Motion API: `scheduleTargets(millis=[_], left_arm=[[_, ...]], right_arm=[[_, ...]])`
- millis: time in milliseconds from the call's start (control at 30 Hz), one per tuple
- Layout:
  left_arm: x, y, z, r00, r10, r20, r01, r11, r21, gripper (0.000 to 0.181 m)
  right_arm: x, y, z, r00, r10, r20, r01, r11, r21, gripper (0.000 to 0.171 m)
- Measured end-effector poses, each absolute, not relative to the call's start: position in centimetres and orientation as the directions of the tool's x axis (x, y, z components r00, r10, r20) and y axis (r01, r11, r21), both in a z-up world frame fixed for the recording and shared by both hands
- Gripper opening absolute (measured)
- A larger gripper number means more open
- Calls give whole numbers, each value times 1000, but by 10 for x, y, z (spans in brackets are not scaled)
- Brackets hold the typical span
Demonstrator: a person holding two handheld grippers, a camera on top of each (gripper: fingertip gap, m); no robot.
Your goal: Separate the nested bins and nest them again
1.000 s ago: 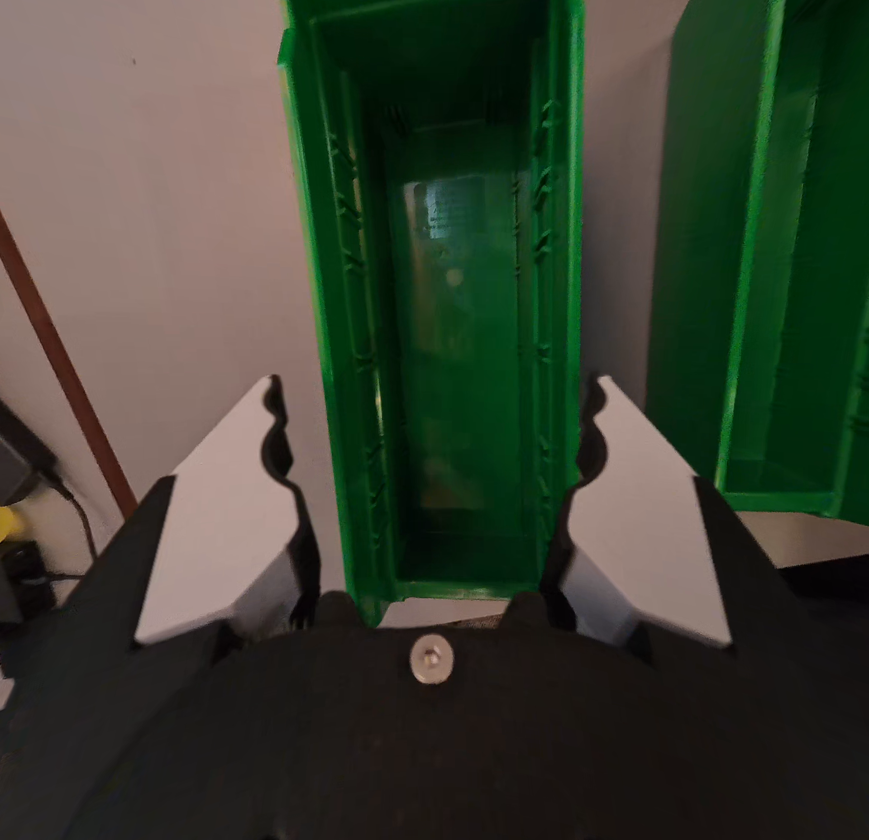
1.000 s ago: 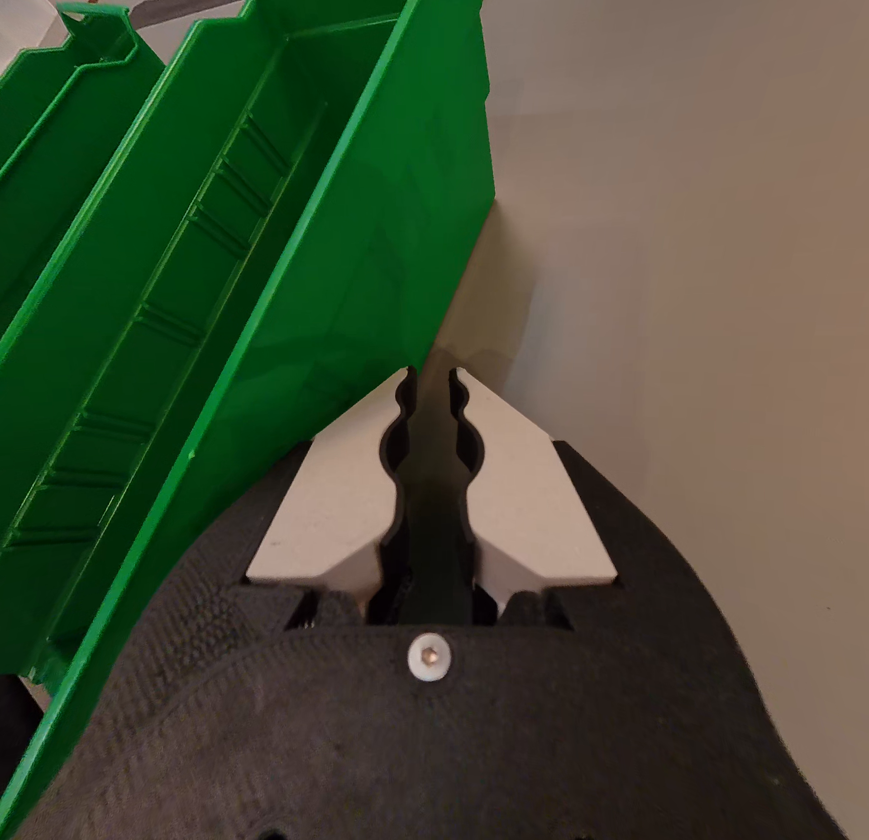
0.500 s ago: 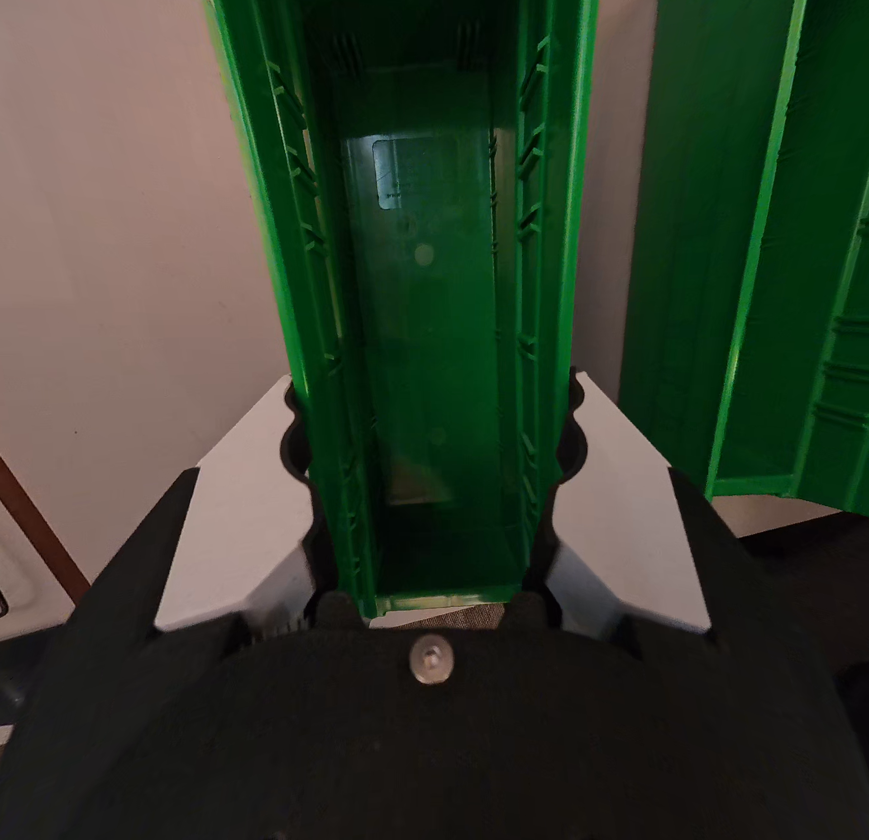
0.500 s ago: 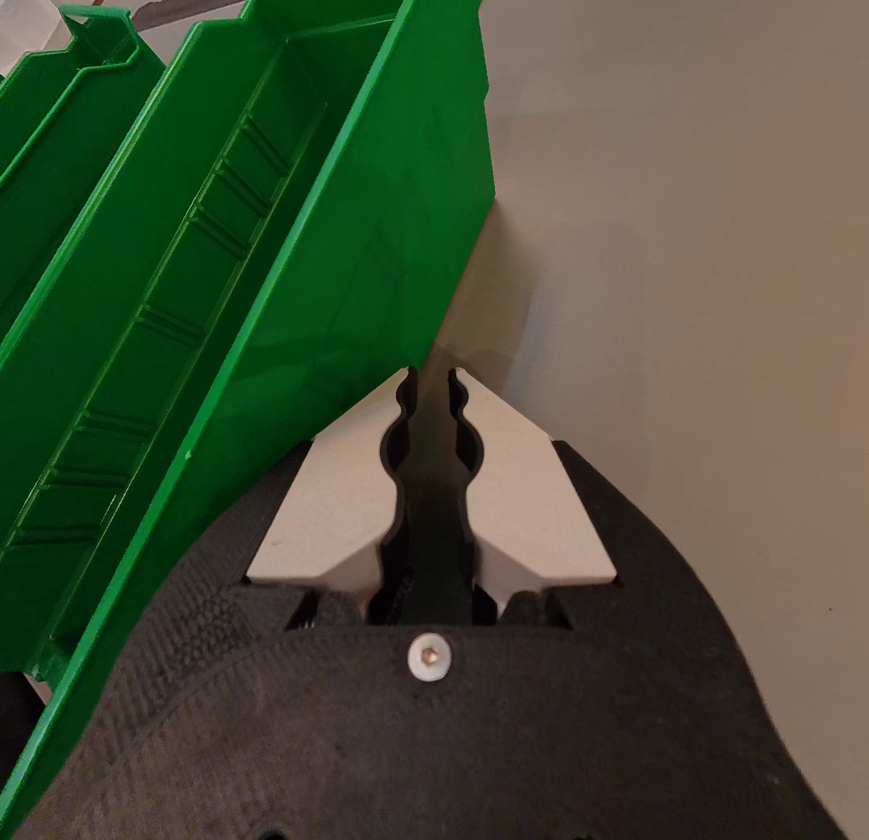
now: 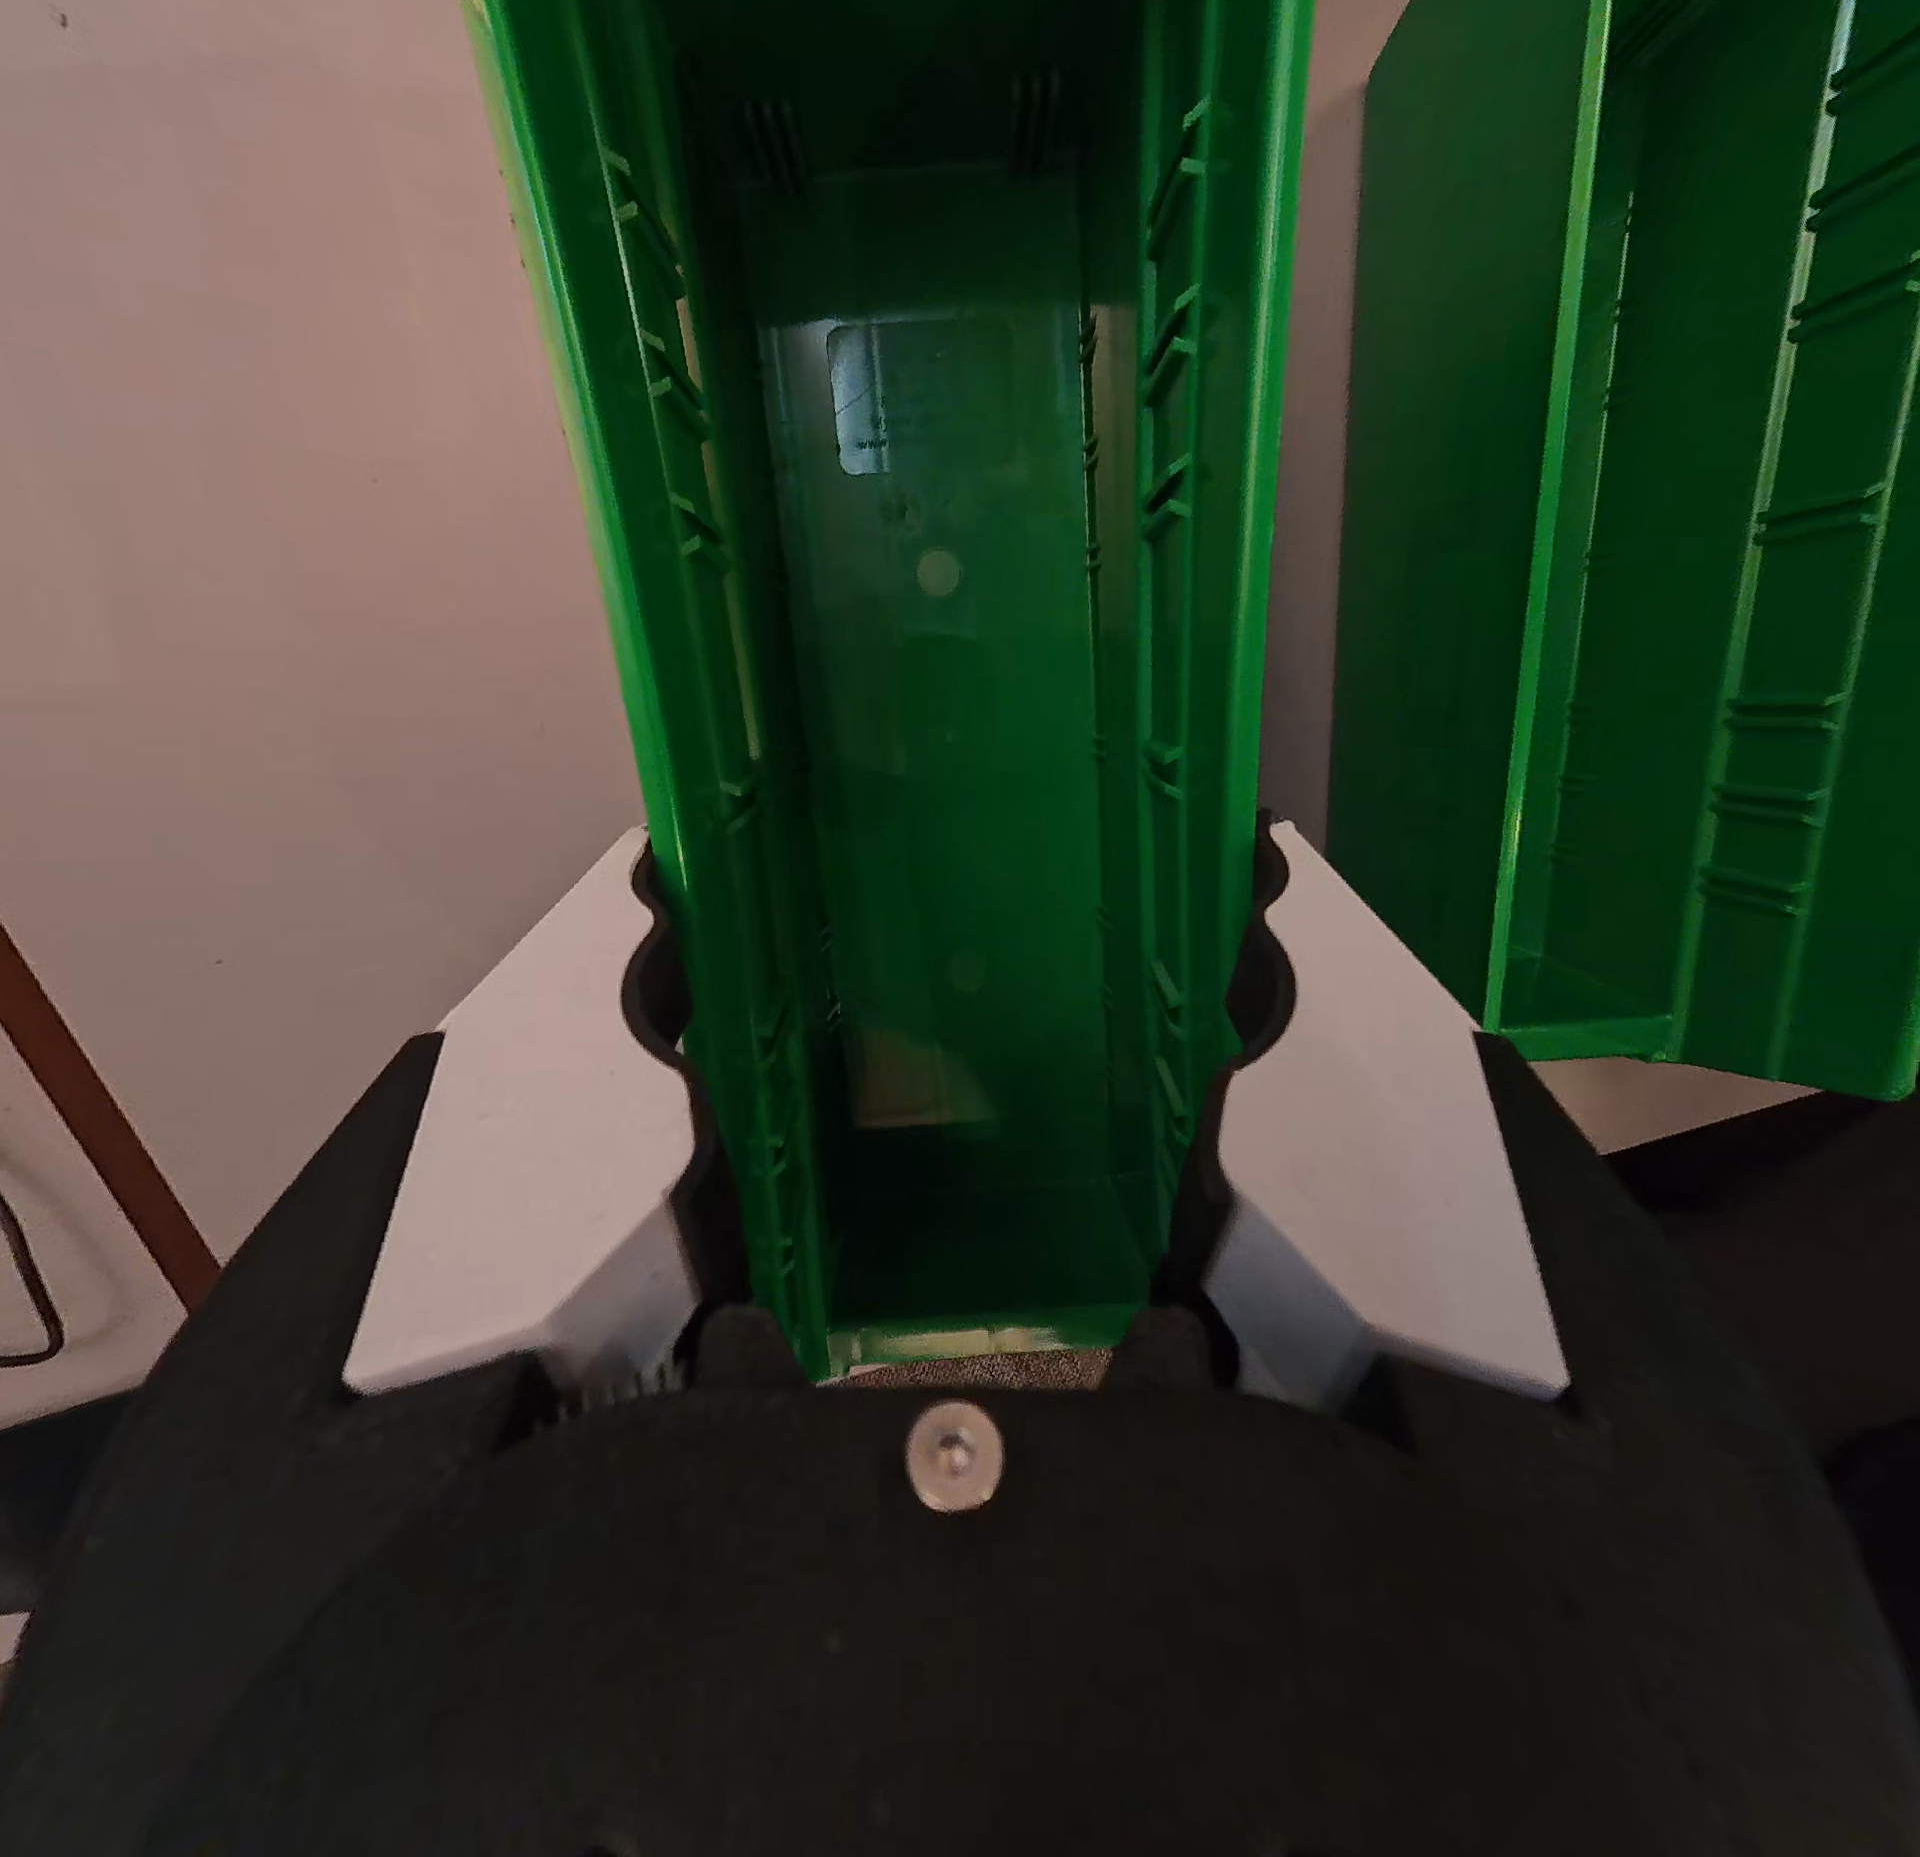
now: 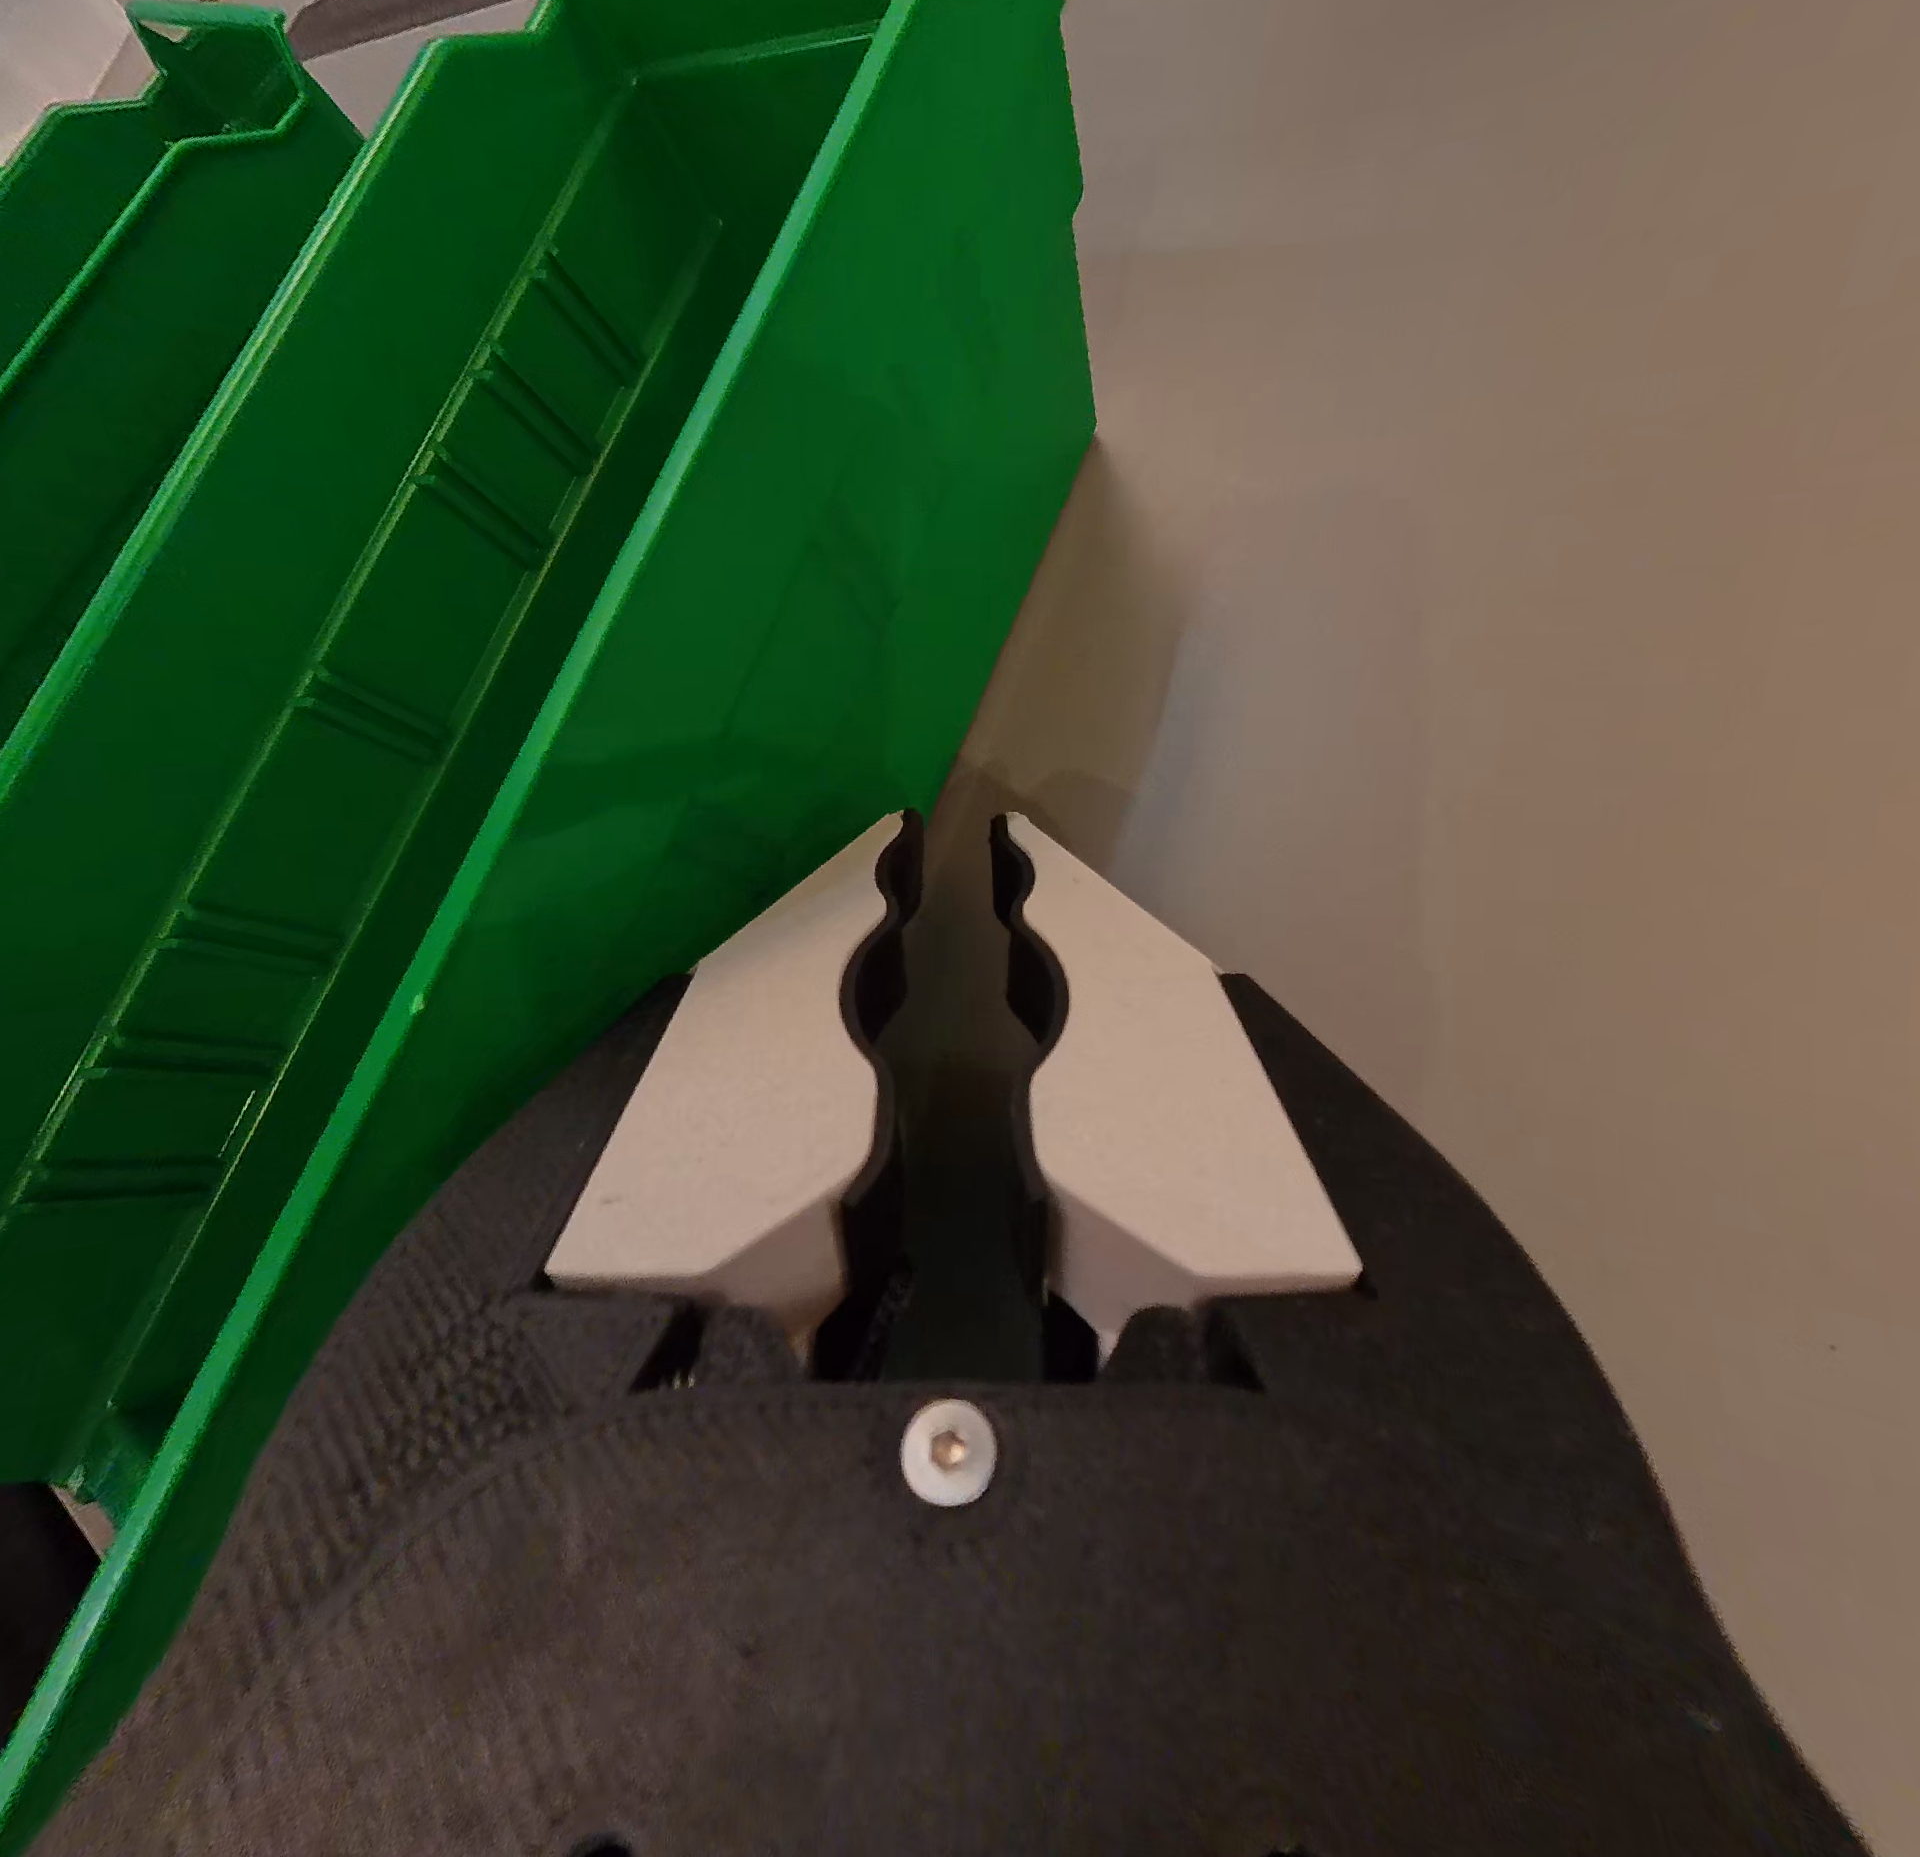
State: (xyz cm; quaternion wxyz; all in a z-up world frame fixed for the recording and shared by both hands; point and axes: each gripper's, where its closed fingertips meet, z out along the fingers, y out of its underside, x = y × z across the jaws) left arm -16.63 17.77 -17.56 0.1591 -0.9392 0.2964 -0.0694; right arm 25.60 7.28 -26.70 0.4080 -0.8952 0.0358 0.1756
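The table [image 6: 1507, 457] stretches pale and bare on the right, and on it stand two long green bins, side by side and clearly apart, so the separating looks done and the nesting is what's left. The right-hand bin [image 6: 790, 519] sits with its outer wall just beside the right gripper [image 6: 951, 820], whose jaws stand only narrowly parted with nothing visible between them, touching or nearly touching that wall at the left tip; I can't tell which. Over in the left wrist view, the left-hand bin [image 5: 956, 872] runs straight away from the camera, and the left gripper [image 5: 961, 872] straddles its near end, both pads pressed against the outer side walls, clamped across the full width. Here's the danger: those walls are thin plastic, and a squeeze across an open top could bow them inward, letting the bin slip or twist out on the lift. A long bin held at one end will likely droop at the far end, and its corner could catch the neighbour's rim [image 5: 1548, 560] instead of dropping inside. The idle right gripper could also nudge its bin off line. A small pale label [image 5: 920, 394] lies on the held bin's floor.
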Motion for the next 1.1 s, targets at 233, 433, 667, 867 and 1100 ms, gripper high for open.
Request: scheduleTargets(millis=[233,433,667,867,1100], left_arm=[[-171,178,-175,814,-581,7,-546,-770,-331,107],[-172,175,-184,807,-589,32,-553,-775,-307,109],[-175,171,-197,789,-614,-12,-592,-755,-282,115],[-180,172,-193,770,-634,-76,-628,-731,-265,112],[-184,174,-187,748,-653,-122,-660,-710,-246,103]], right_arm=[[256,73,-267,935,79,-346,-209,-665,-717,12],[256,73,-267,936,80,-343,-206,-666,-717,12],[256,72,-267,935,81,-346,-208,-665,-717,12],[257,72,-267,934,80,-348,-211,-665,-717,12],[257,73,-267,933,80,-350,-211,-665,-716,12]])
